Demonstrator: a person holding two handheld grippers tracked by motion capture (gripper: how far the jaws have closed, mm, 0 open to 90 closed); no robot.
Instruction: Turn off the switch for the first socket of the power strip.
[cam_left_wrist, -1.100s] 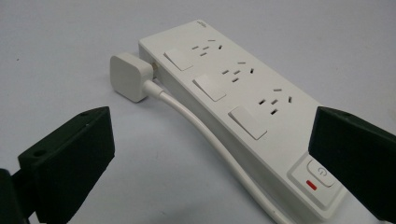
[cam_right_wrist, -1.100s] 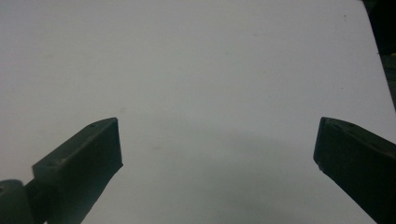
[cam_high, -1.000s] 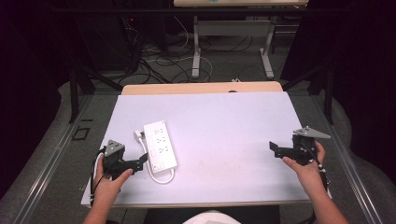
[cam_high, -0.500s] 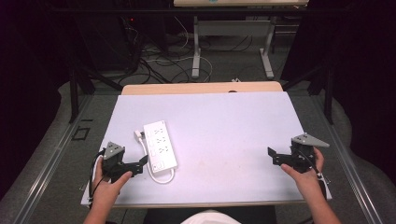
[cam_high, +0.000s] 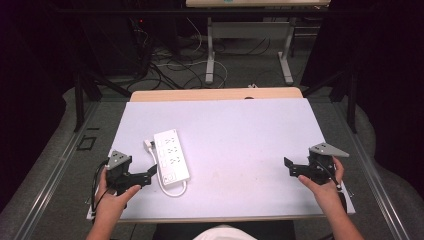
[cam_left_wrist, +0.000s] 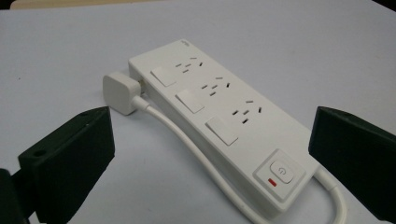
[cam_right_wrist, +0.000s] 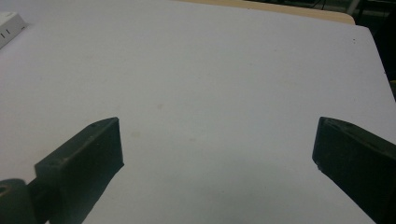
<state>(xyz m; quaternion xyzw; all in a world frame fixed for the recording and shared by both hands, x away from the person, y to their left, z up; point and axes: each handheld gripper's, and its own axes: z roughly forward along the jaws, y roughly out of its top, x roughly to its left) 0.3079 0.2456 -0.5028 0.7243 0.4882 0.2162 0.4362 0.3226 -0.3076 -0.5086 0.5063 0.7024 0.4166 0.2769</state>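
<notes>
A white power strip (cam_high: 171, 154) lies on the white table (cam_high: 240, 135) at the left, its cord (cam_high: 172, 189) looped at the near end and its plug (cam_high: 148, 145) beside the far end. In the left gripper view the power strip (cam_left_wrist: 219, 121) has three switches, three sockets and a power button (cam_left_wrist: 279, 173); the plug (cam_left_wrist: 120, 92) lies against it. My left gripper (cam_high: 149, 173) is open just left of the strip's near end, its jaws pointing at it with nothing between them. At the right edge of the table my right gripper (cam_high: 290, 166) is held open over bare table (cam_right_wrist: 210, 93).
A tan wooden strip (cam_high: 215, 94) borders the table's far edge. Beyond it are table legs (cam_high: 210, 50) and loose cables (cam_high: 175, 65) on a grey floor. Black curtains stand at both sides. A corner of the power strip (cam_right_wrist: 9, 25) shows in the right gripper view.
My right gripper has moved a little toward the near edge and lower. The left gripper has edged slightly nearer the power strip's near end. The strip has not moved.
</notes>
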